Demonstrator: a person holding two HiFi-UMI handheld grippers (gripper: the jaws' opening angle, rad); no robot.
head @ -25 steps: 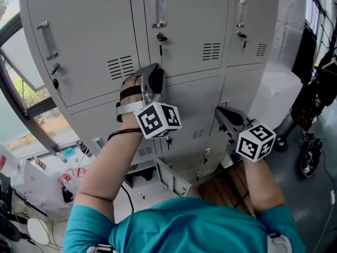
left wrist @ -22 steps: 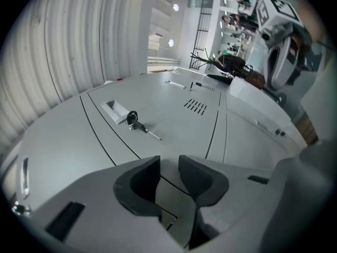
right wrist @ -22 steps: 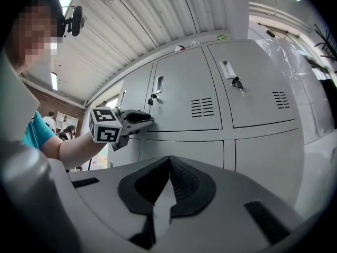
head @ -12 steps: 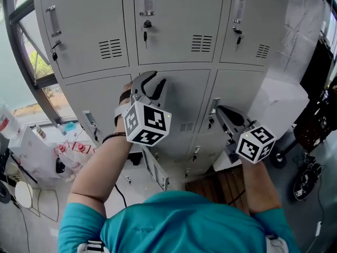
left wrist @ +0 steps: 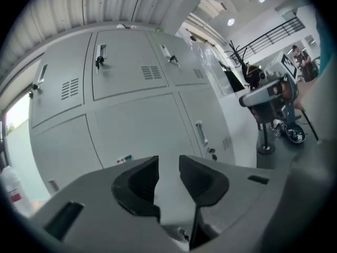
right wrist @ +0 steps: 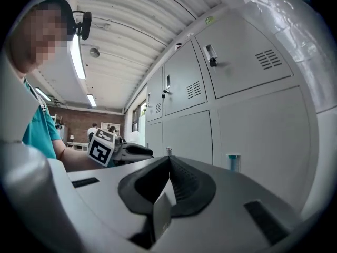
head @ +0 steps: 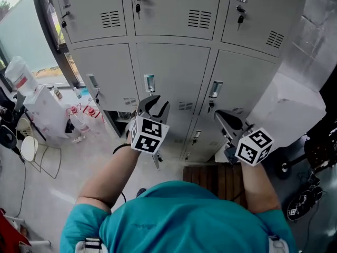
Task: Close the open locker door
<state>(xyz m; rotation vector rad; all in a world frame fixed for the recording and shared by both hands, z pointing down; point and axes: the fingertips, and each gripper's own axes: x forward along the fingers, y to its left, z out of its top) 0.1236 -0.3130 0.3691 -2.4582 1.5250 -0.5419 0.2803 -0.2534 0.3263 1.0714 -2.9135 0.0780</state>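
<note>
At the foot of the grey locker bank (head: 174, 73), in the bottom row, the open locker door (head: 157, 161) was only partly visible: a narrow pale edge stood out from the cabinet front, just under the marker cube of the left gripper (head: 155, 105). The rest of it was hidden behind that gripper and the person's forearm, so I could not tell how wide it stood.

The left gripper was held in front of the middle row of doors with its jaws apart, and its own view showed nothing between them, only the closed doors beyond. The right gripper (head: 218, 114) was held to the side, near the right column of lockers, with its jaws pressed together on nothing.

By my judgement the task was at its beginning. Neither gripper touched the door, and the door was not yet shut. What was left was to bring a gripper down to the door's free edge, push it flat against its frame, and check that it stayed closed.
</note>
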